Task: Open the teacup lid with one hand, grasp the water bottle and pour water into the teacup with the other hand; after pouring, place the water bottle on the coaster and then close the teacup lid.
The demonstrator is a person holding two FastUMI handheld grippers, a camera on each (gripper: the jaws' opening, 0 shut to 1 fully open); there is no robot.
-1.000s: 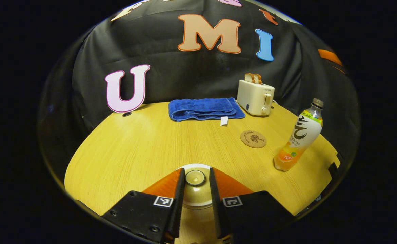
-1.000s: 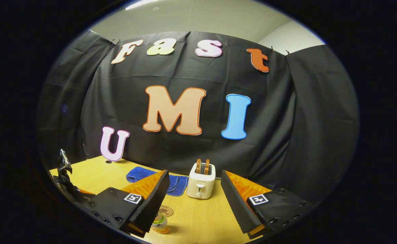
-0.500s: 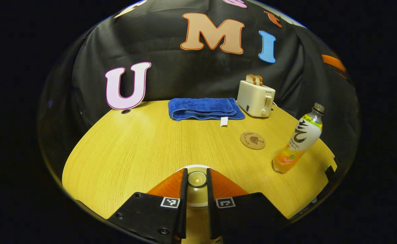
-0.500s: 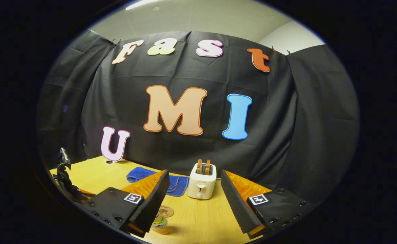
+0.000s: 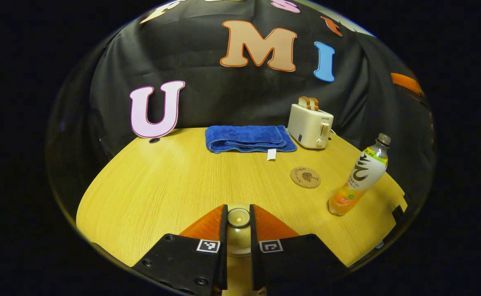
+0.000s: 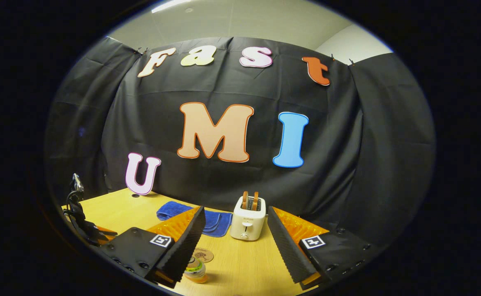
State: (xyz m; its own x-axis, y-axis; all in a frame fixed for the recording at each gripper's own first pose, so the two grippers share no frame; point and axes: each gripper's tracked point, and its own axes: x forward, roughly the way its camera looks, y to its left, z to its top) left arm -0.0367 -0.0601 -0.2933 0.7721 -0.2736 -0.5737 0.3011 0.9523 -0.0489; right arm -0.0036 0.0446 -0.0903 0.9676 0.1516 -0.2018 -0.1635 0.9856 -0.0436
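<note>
My left gripper is shut on the round knob of the beige teacup lid at the near edge of the table; the fingers hide the cup below it. The water bottle, with orange drink at its bottom, stands upright at the right. The round cork coaster lies to its left. In the right gripper view my right gripper hangs open above the table with nothing between its fingers. The bottle's top shows under its left finger, and the coaster lies just beyond.
A folded blue towel and a cream toaster holding toast stand at the back of the yellow wooden table. The toaster lies straight ahead of the right gripper. The other gripper's rig shows at the far left.
The left fingers closed from a small gap onto the lid knob, and the left gripper view rose slightly; the cup's white rim dropped out of sight. The right gripper barely moved.
</note>
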